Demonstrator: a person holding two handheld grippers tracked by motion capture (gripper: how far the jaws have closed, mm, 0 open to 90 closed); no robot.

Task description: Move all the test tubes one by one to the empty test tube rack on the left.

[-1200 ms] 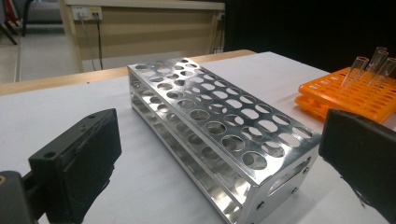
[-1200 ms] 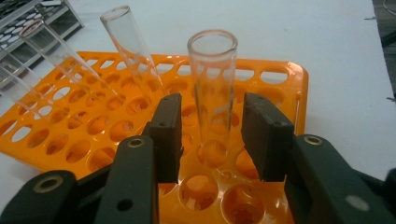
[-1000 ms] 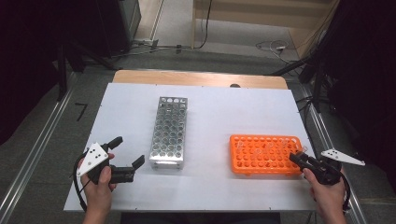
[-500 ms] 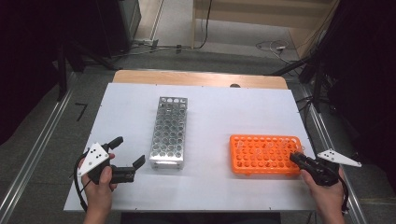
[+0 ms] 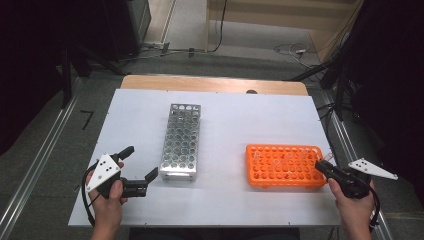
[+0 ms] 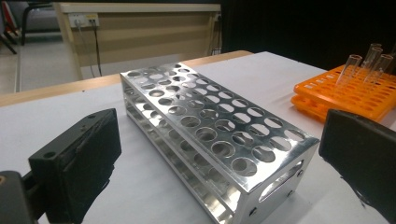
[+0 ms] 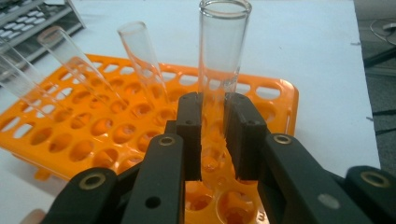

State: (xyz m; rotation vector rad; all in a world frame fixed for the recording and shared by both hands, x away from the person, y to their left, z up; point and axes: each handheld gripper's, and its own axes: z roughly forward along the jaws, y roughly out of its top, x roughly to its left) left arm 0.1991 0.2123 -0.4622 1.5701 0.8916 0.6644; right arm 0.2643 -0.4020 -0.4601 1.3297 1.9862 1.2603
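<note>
The metal rack (image 5: 181, 141) stands lengthwise near the middle of the white table (image 5: 235, 205), a tall block across any level sweep. To its right a wide bare strip runs from the table's far edge to the near one, ending at the orange rack (image 5: 284, 166). At that rack's right end several glass tubes (image 7: 142, 60) stand upright or leaning, close together, crowding the way in from the side. Left of the metal rack the table is bare out to its edge, except where the left gripper (image 5: 139, 170) sits just off the rack's near left corner.
</note>
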